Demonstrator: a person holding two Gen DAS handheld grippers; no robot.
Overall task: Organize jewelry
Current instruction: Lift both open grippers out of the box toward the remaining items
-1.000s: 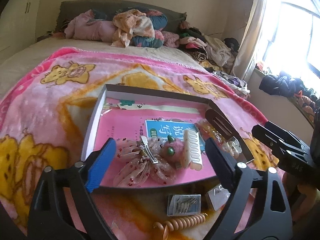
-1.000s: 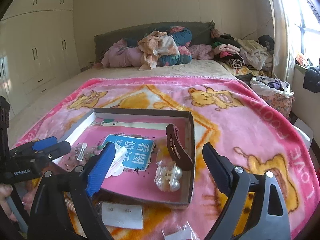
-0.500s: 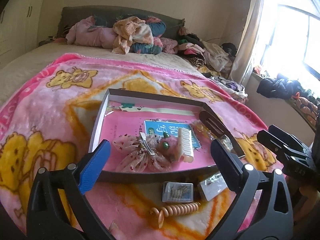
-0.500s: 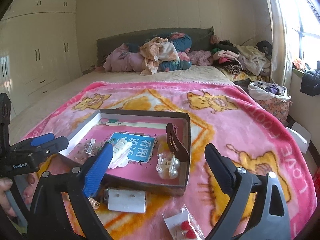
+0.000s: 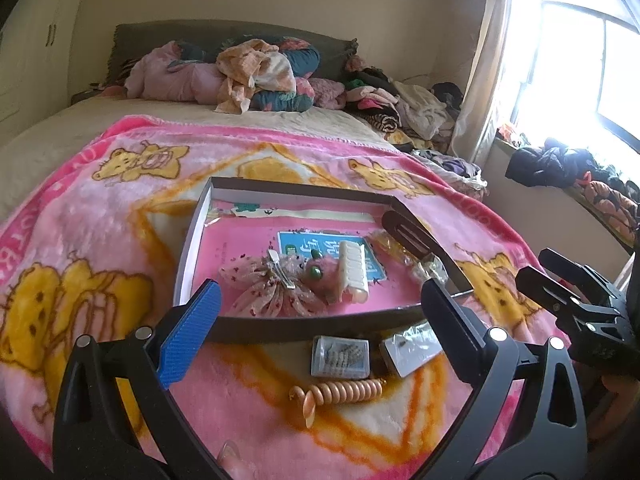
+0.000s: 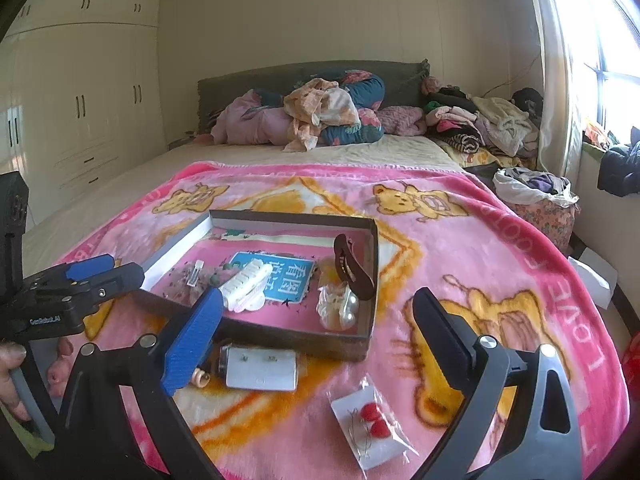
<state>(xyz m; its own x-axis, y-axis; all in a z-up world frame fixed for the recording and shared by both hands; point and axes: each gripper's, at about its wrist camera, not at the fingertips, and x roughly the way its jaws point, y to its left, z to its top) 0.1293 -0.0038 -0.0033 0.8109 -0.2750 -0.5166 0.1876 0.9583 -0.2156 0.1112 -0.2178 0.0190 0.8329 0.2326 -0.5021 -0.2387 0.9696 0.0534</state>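
Left wrist view shows the left gripper (image 5: pixel 316 320) with its fingers wide apart and nothing between them, hanging over the near edge of the pink blanket (image 5: pixel 100 240) on the bed. Between the fingers, on the blanket, lie an orange spiral hair tie (image 5: pixel 340 394), a small clear packet of pins (image 5: pixel 340 357) and, just beside it to the right, a second small packet (image 5: pixel 412 349). Behind these stands the shallow box (image 5: pixel 192 248). Near its front wall lie a pink mesh bow clip (image 5: pixel 272 286), a pink fuzzy piece with green beads (image 5: pixel 320 274) and a white claw clip (image 5: pixel 354 272), all close together. A dark brown hair clip (image 5: pixel 416 236) leans on the right wall of the box.

Right wrist view shows the right gripper (image 6: pixel 320 332) with its fingers wide and opening a little more, holding nothing. Close to the near edge of the blanket lies a clear packet with red earrings (image 6: pixel 370 424); a white card with studs (image 6: pixel 262 368) lies just before the front wall of the box. In the front right corner of the box sits a pearl piece (image 6: pixel 340 306). The left gripper is at the left edge of this view, with a hand (image 6: pixel 10 376) on its handle. At the far end of the bed is a pile of clothes (image 6: pixel 320 116)
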